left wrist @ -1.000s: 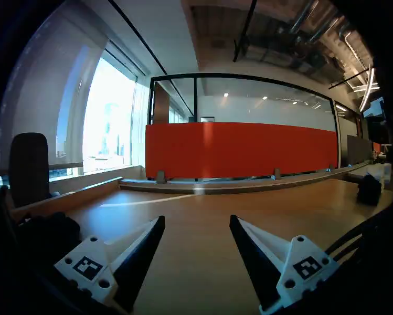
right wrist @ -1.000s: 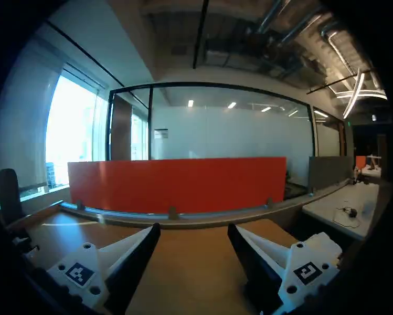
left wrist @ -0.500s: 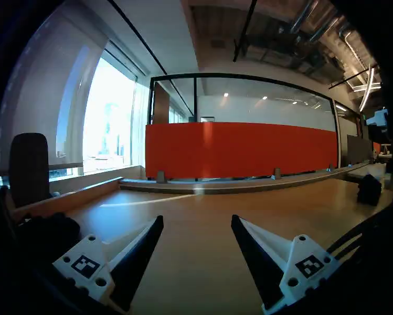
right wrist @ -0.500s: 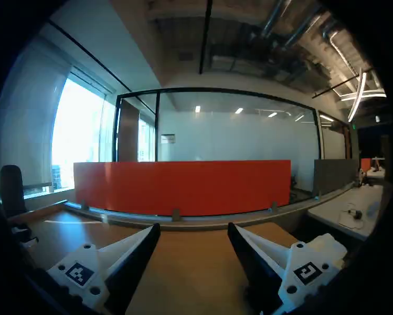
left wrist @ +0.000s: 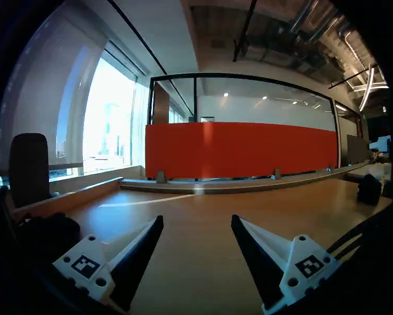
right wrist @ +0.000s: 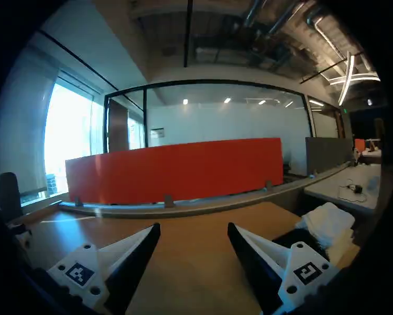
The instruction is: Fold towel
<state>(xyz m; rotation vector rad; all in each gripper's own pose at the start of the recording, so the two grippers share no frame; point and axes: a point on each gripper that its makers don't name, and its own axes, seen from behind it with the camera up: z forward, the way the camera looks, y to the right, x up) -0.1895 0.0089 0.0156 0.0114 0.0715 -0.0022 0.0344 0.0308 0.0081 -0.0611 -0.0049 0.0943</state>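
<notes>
- The towel (right wrist: 327, 221) shows in the right gripper view at about 4 o'clock. It is a white, bunched heap near the far right edge of the wooden table (right wrist: 196, 262).
- A dark item (right wrist: 293, 239) lies just beside the towel on its 8 o'clock side. The two seem to touch, but what the dark item is cannot be told.
- The right gripper (right wrist: 193, 226) is at 6 o'clock in its own view. Its two fingers are spread wide with bare table between them, and they pinch nothing. The towel lies off past the 3 o'clock finger, apart from its tip.
- The left gripper (left wrist: 196, 217) is also spread wide, low over the bare table top, with nothing between its fingers (left wrist: 138, 252).
- In the left gripper view a small dark object (left wrist: 369, 189) stands on the table at 3 o'clock, too dim to name.
- An orange divider panel (right wrist: 175, 170) runs along the table's far edge at 12 o'clock from both grippers.
- A bright window (left wrist: 109, 126) is at 10 o'clock, with a dark chair back (left wrist: 28, 168) at 9 o'clock.
- In the right gripper view a white desk (right wrist: 348, 186) stands at 3 o'clock, beyond the towel.
</notes>
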